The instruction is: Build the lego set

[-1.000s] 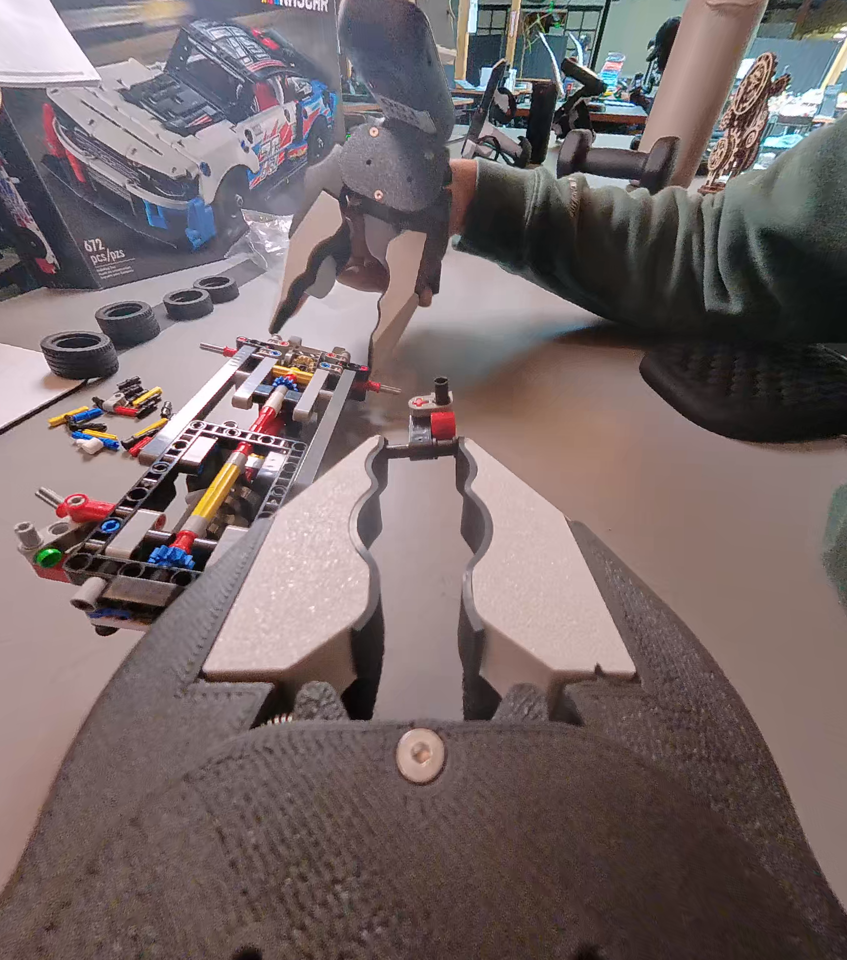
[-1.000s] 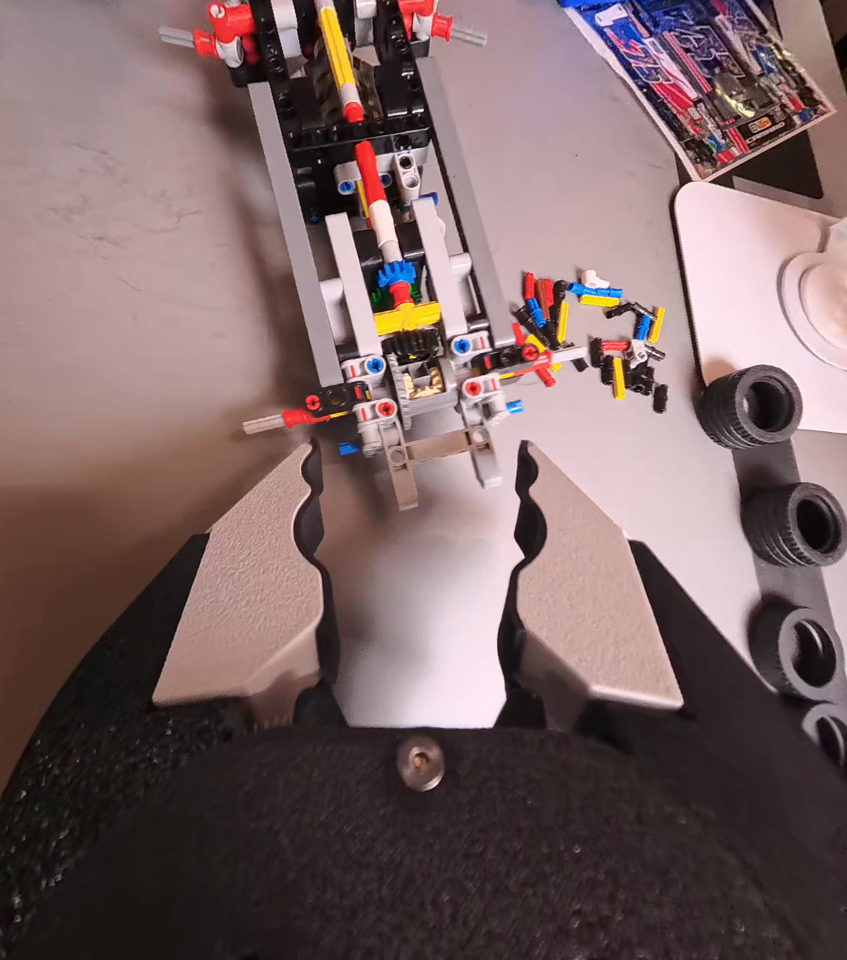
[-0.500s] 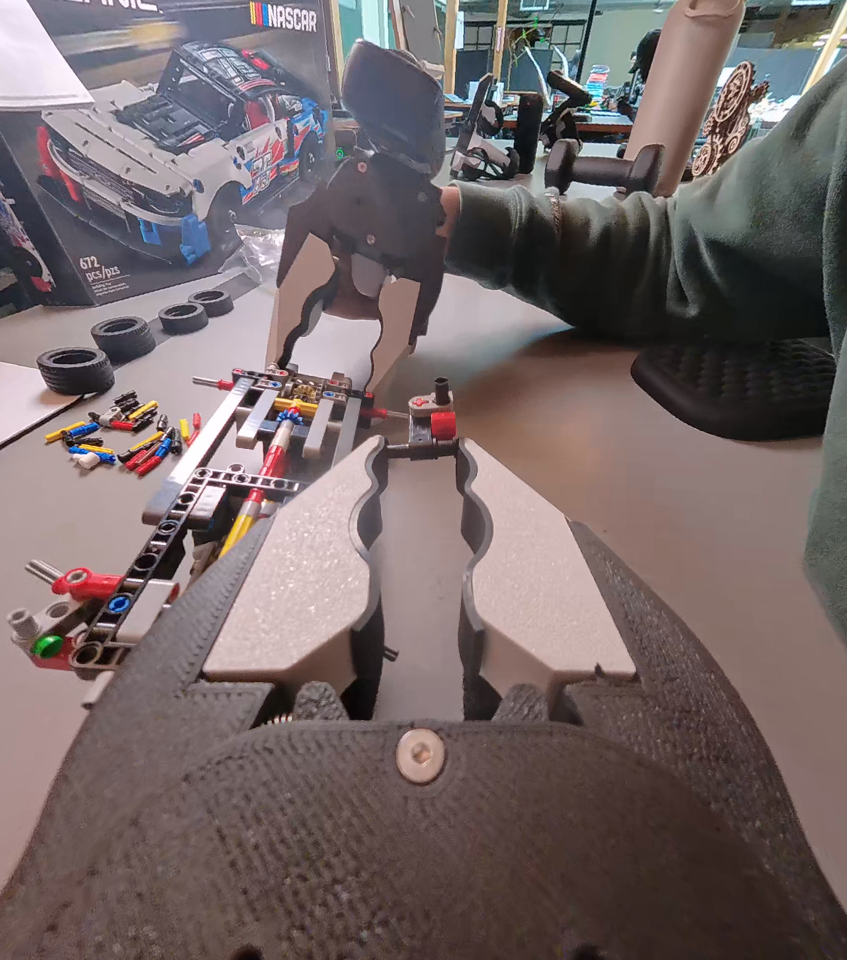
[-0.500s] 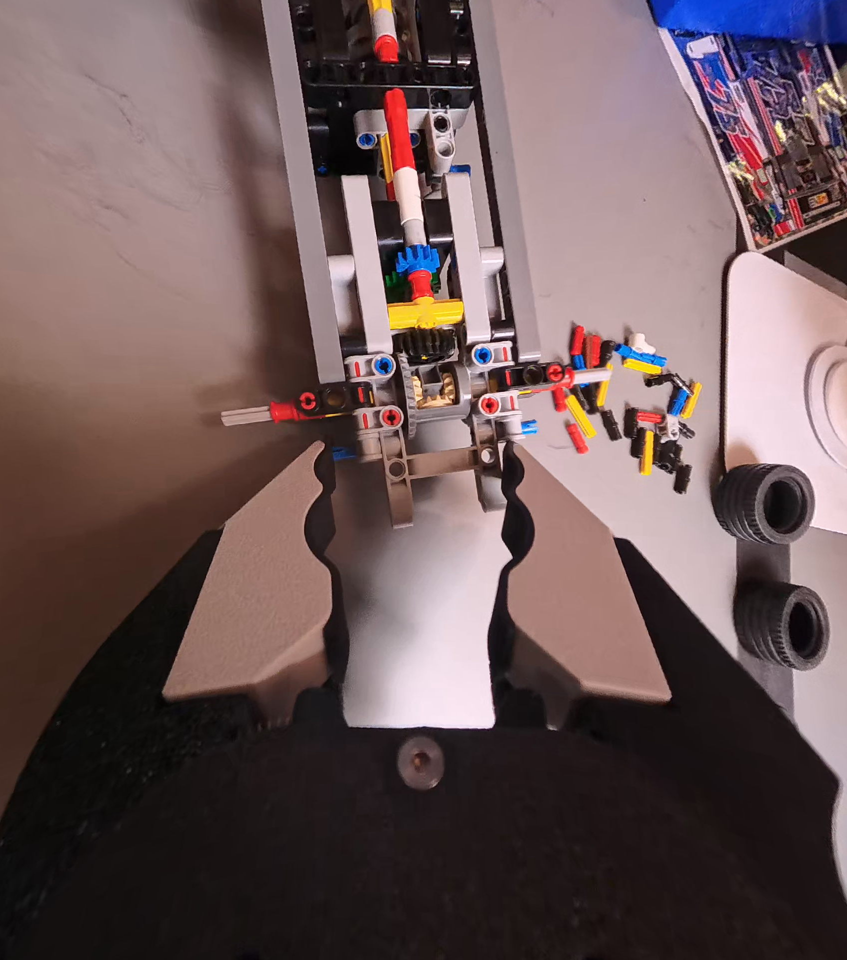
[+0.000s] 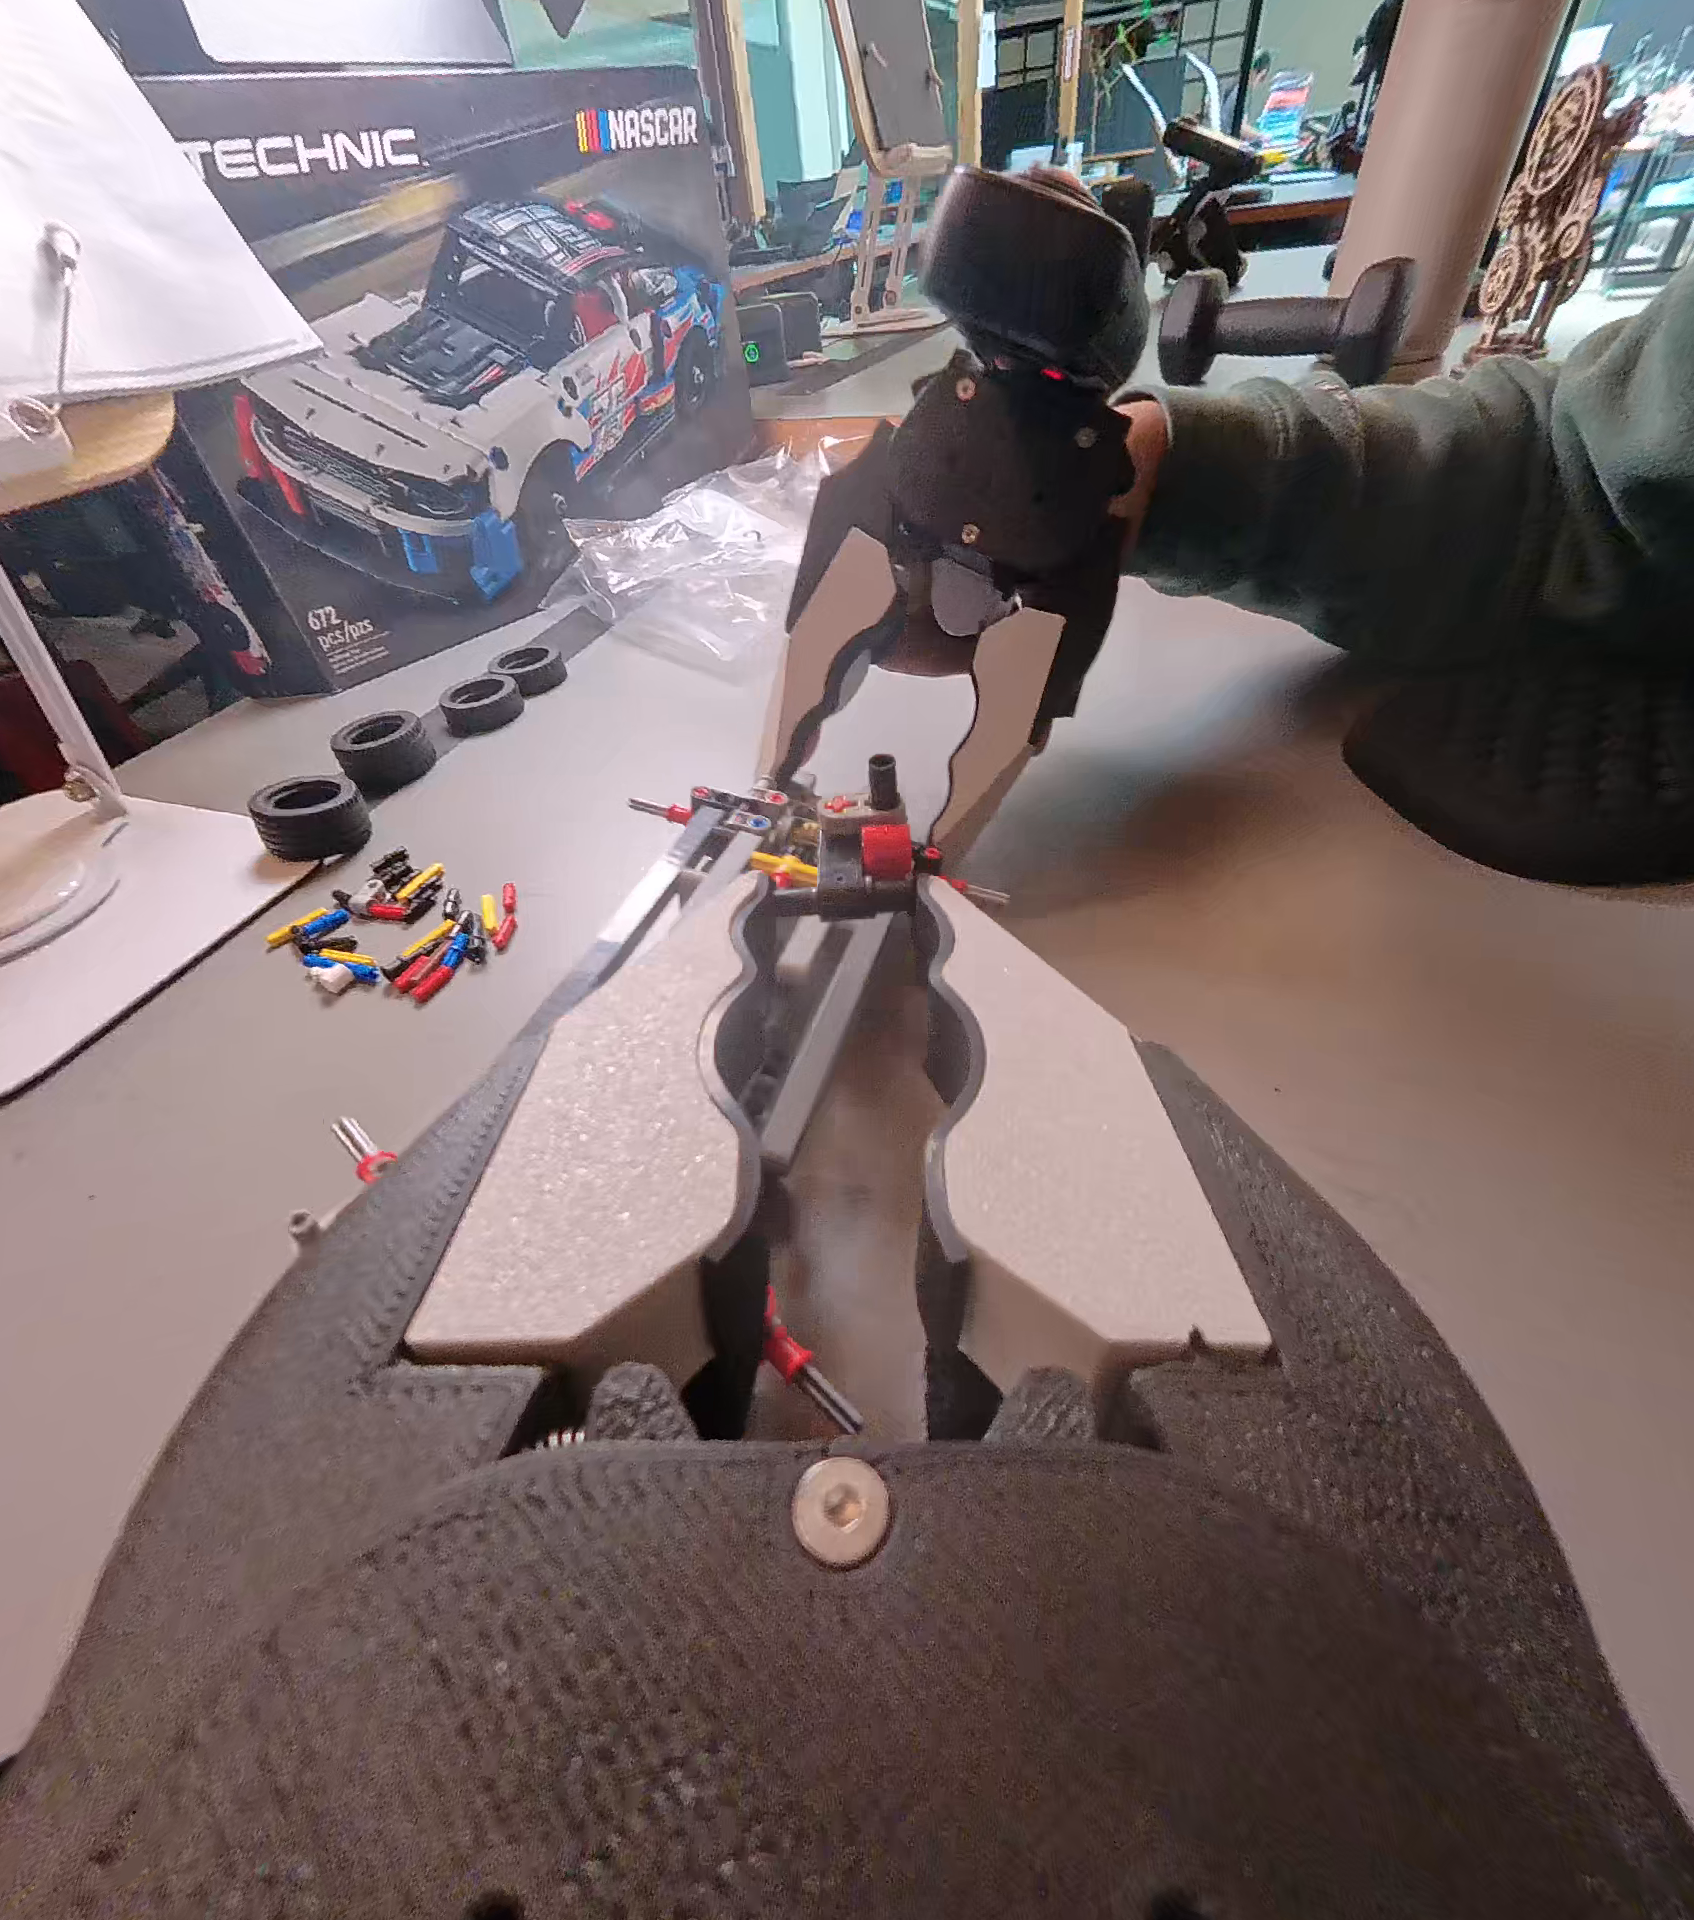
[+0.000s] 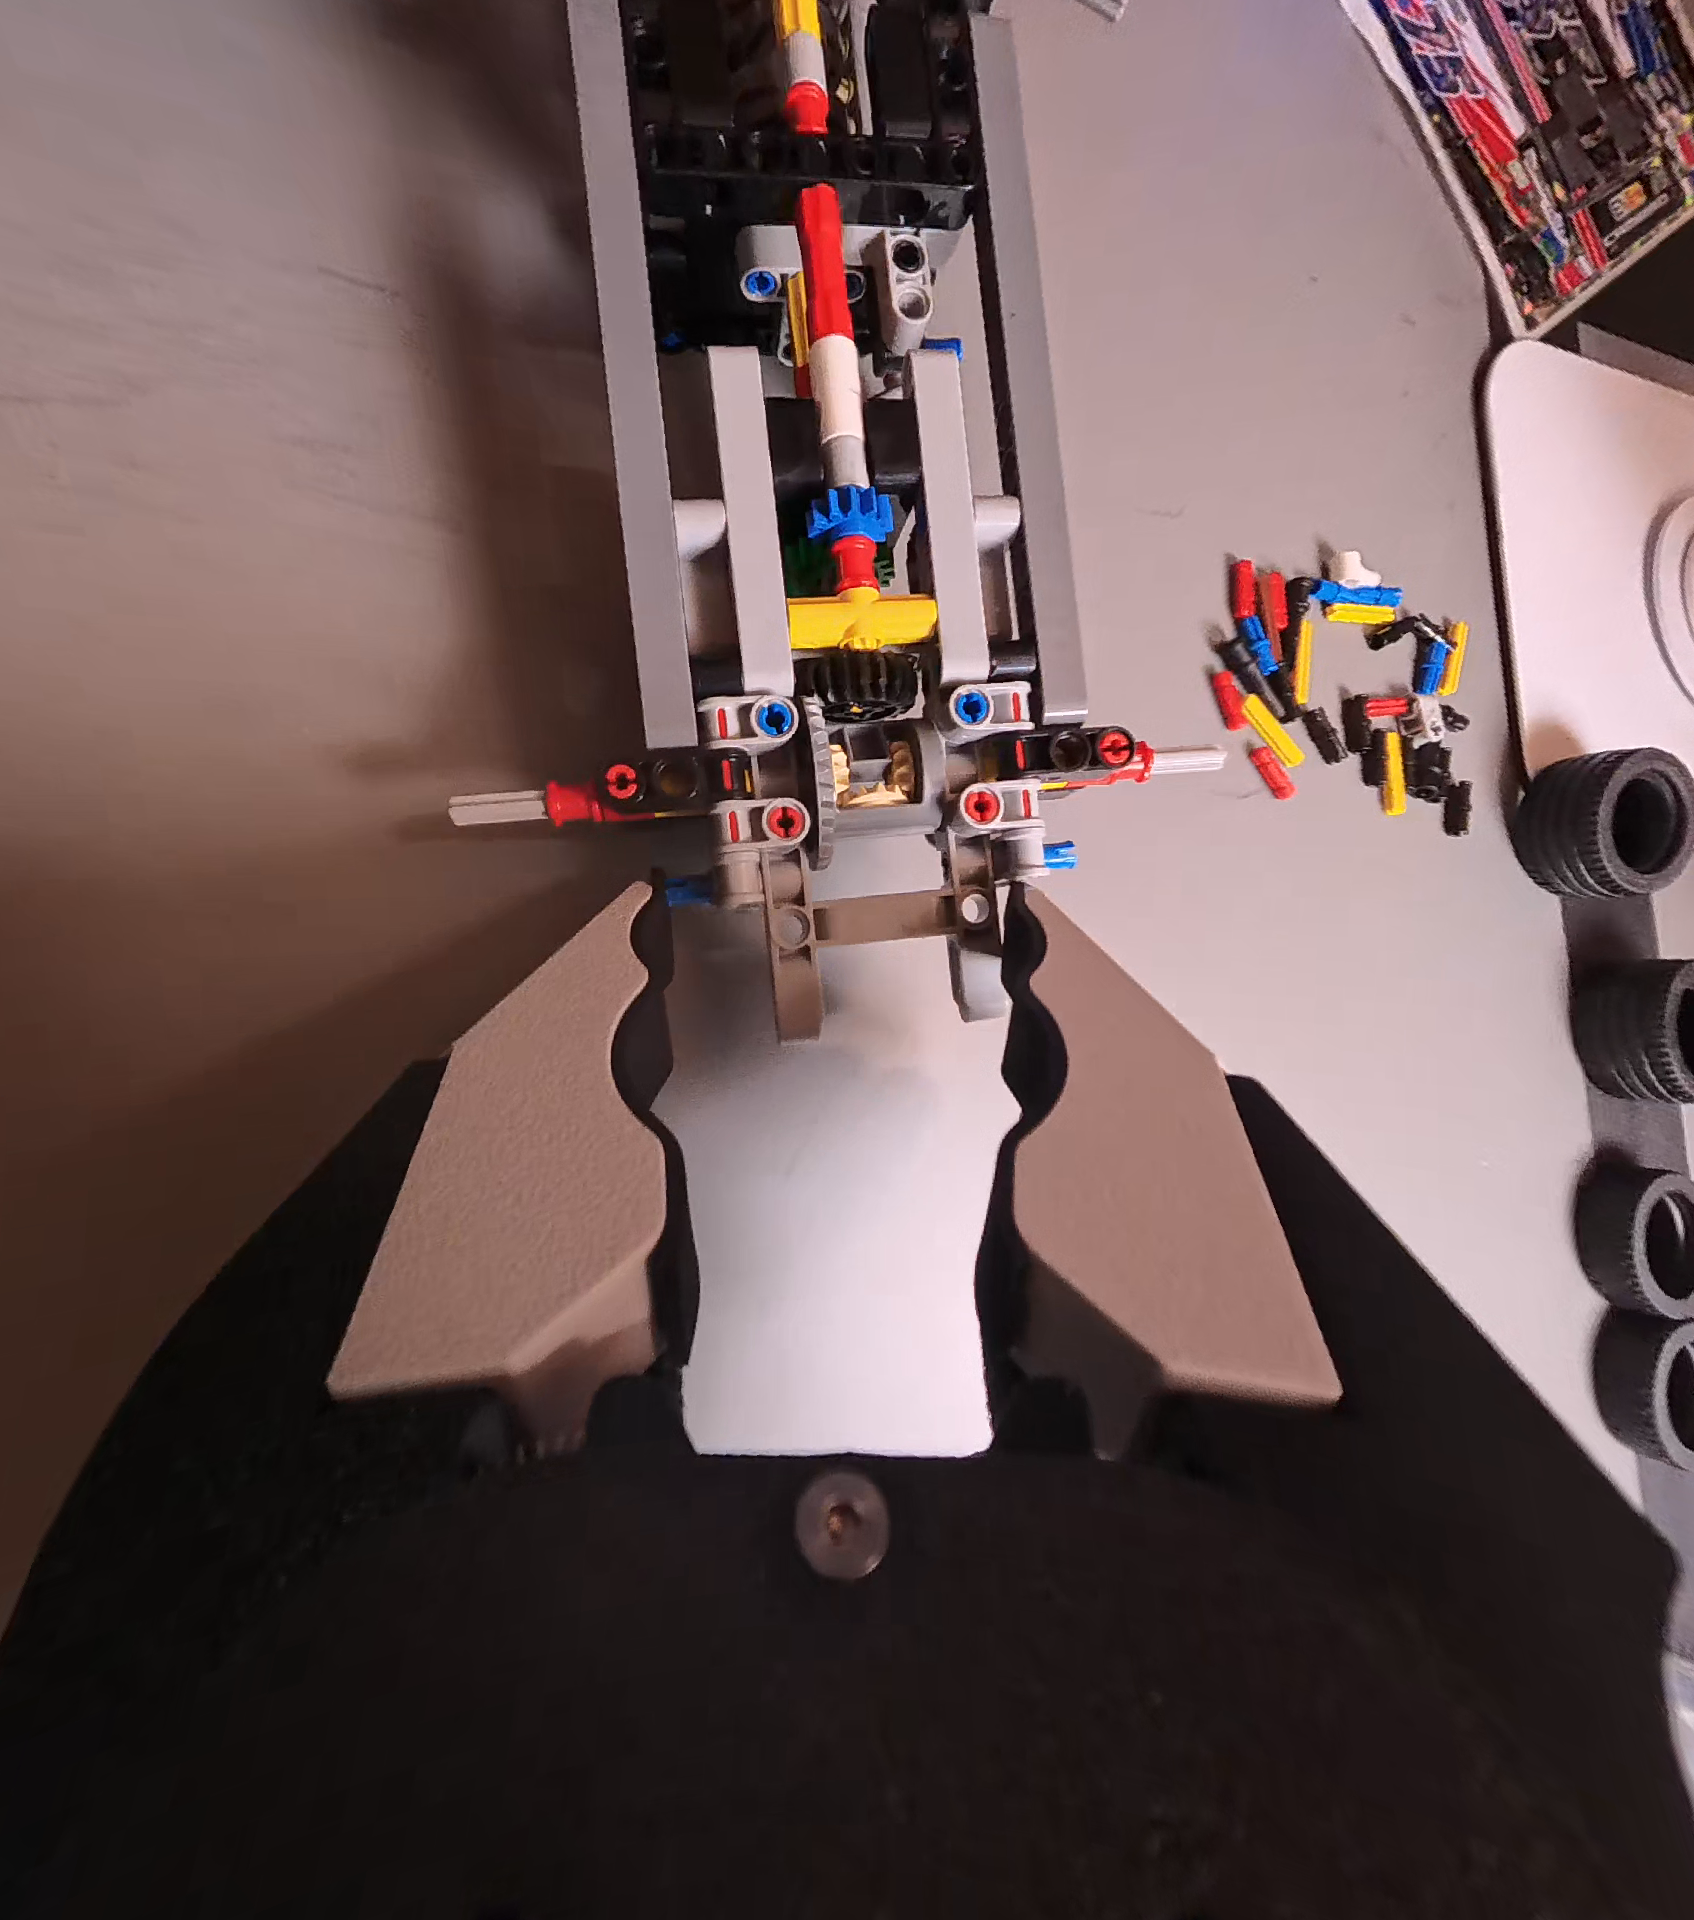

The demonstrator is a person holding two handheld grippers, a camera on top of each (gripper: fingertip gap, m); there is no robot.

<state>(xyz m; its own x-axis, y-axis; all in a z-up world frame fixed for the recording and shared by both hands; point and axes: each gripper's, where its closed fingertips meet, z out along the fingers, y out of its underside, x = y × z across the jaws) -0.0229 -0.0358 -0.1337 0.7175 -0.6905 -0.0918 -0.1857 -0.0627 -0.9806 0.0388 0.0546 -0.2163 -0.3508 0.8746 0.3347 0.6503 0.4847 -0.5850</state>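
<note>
Left wrist view: the left tongs (image 5: 838, 904) were clamped on a small sub-assembly (image 5: 858, 857) of grey, black and red pieces, held right at the fingertips above the near end of the chassis (image 5: 812, 1023), which ran lengthwise between and beneath the fingers on the grey worktop (image 5: 1342, 1091). Facing it, the right tongs (image 5: 874, 810) came down at the chassis's far end, fingers spread either side of it. To the left lay a scatter of loose pins (image 5: 396, 935), four black tyres (image 5: 383, 749) in a row, and the set's box (image 5: 469, 374) behind.

Right wrist view: the right tongs (image 6: 832, 904) stood parted, gripping nothing, tips flanking the two grey arms at the chassis's (image 6: 822, 520) end by the axle (image 6: 822, 779). Pins (image 6: 1342, 686) and tyres (image 6: 1653, 1039) sat to the right, a sticker sheet (image 6: 1570, 135) at top right
</note>
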